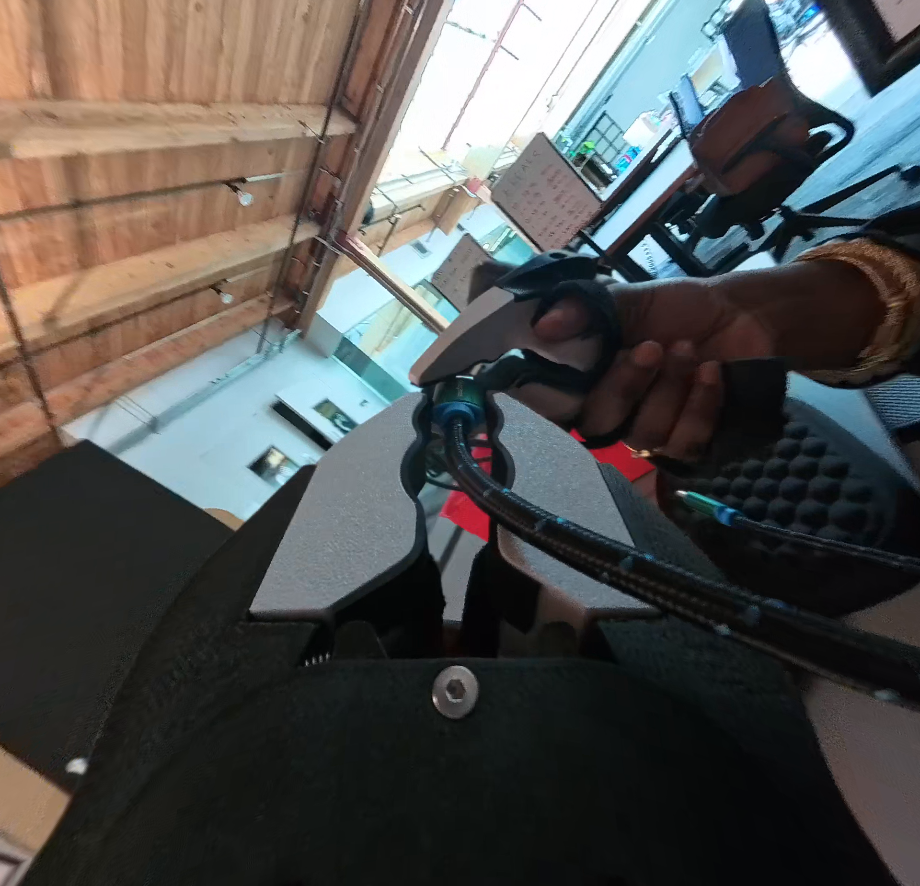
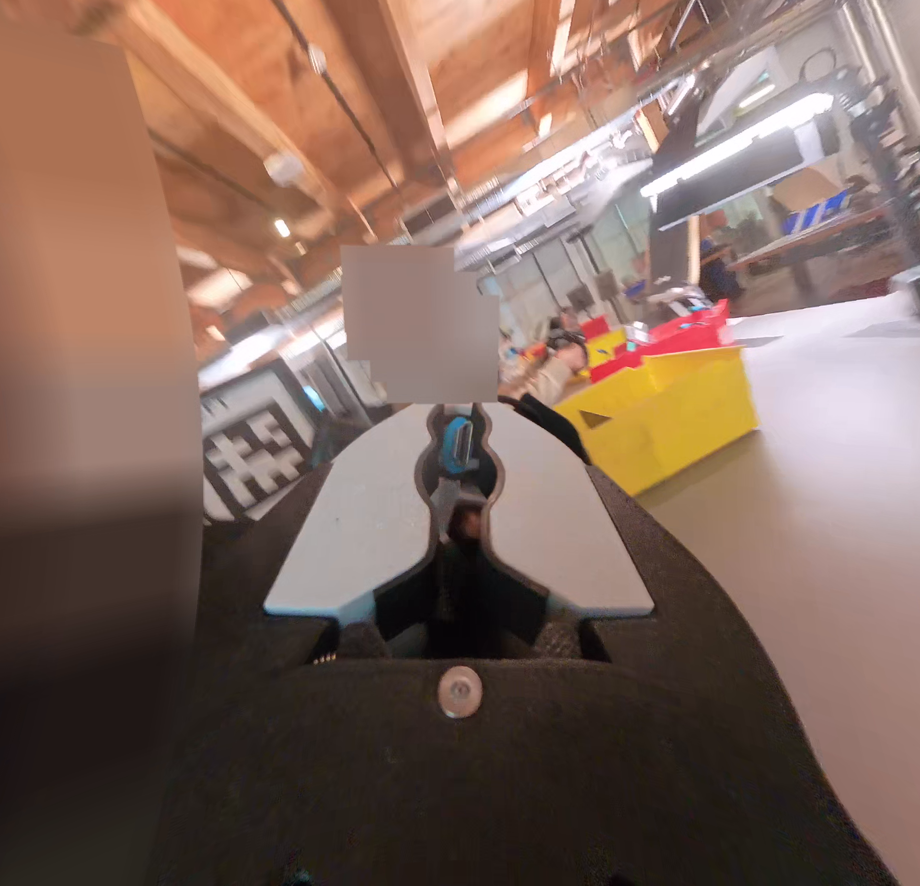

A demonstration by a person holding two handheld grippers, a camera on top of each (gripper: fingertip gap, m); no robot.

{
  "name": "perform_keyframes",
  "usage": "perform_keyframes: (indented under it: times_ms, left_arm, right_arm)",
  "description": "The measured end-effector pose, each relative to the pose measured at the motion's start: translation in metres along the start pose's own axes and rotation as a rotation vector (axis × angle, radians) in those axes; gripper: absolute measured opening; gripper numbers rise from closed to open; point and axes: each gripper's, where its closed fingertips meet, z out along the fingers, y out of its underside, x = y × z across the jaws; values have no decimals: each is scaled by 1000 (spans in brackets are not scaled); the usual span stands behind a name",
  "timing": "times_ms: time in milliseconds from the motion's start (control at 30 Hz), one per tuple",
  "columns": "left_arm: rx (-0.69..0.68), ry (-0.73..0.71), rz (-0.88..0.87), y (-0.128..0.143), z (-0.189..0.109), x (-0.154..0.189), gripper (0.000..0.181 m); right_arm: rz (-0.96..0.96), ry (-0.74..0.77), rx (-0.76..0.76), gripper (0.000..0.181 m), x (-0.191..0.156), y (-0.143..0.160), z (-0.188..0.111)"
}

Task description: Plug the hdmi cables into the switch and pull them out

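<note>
the braided hdmi cable [image 1: 572, 528] is seen in the left wrist view running from the lower right edge up between the grey fingers, its long axis slanting up and to the left. its green and blue connector [image 1: 455, 397] points away from the camera, up toward the wooden ceiling [image 1: 149, 165], and is held off any surface. the left gripper [image 1: 458, 414] is clenched on the connector's collar, the jaws nearly closed around it. just above, the right gripper [image 1: 448, 359] is carried in a hand [image 1: 687, 359], its finger tip touching the top of the same connector. a second connector [image 1: 707, 506] with its own braided lead lies to the right, over a black dimpled cushion [image 1: 796, 504], pointing left.

in the right wrist view the right gripper [image 2: 460, 444] is narrowed on a blue connector end [image 2: 460, 444], whose metal mouth faces the camera, its long axis roughly upright. yellow bins [image 2: 672, 414] are set on the grey surface [image 2: 796, 514] toward its far edge
</note>
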Motion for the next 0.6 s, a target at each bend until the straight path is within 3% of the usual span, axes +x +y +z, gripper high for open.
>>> perform_keyframes:
  times_ms: [100,233,367,600]
  left_arm:
    - [-4,17,-128,3,-8,-12,20]
    - [37,44,-340,4,-25,-37,20]
    - [95,66,-479,2,-42,-54,20]
    - [140,52,-522,-7,-57,-69,21]
  right_arm:
    - [-310,170,-203,40,18,1,-12]
    - [-589,395,-606,80,57,18,-51]
    - [-593,466,-952,92,83,58,-82]
    - [-461,569,-1344,98,100,117,-113]
